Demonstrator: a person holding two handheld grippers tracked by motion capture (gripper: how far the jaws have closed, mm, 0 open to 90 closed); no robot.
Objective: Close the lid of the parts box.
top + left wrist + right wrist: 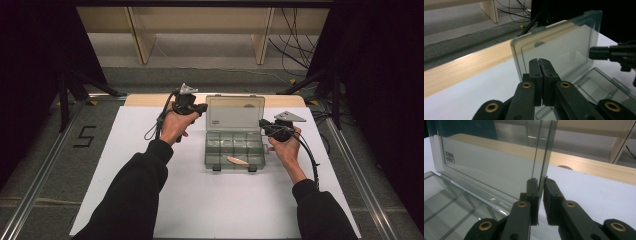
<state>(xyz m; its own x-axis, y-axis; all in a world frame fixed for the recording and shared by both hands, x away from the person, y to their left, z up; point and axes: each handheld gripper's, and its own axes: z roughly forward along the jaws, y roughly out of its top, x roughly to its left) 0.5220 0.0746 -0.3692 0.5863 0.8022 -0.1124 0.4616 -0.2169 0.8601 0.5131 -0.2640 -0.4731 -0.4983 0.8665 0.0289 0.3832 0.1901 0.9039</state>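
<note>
Sleeves are coming in from the bottom, both hands flanking the box (234, 150) mid-worktop (150, 200). The lid (235, 114) is standing upright off the box's far edge, its long axis running left to right between the two claws. The right claw (540, 182) is pinching the lid's right edge, jaws nearly together with the thin pane between them. The left claw (539, 62) is sitting closed just at the lid's left edge, apparently gripping nothing, though contact is hard to judge. A small tan piece (237, 160) is lying in a front compartment. The right hand is the one controlling the lid's swing about its hinge.
</note>
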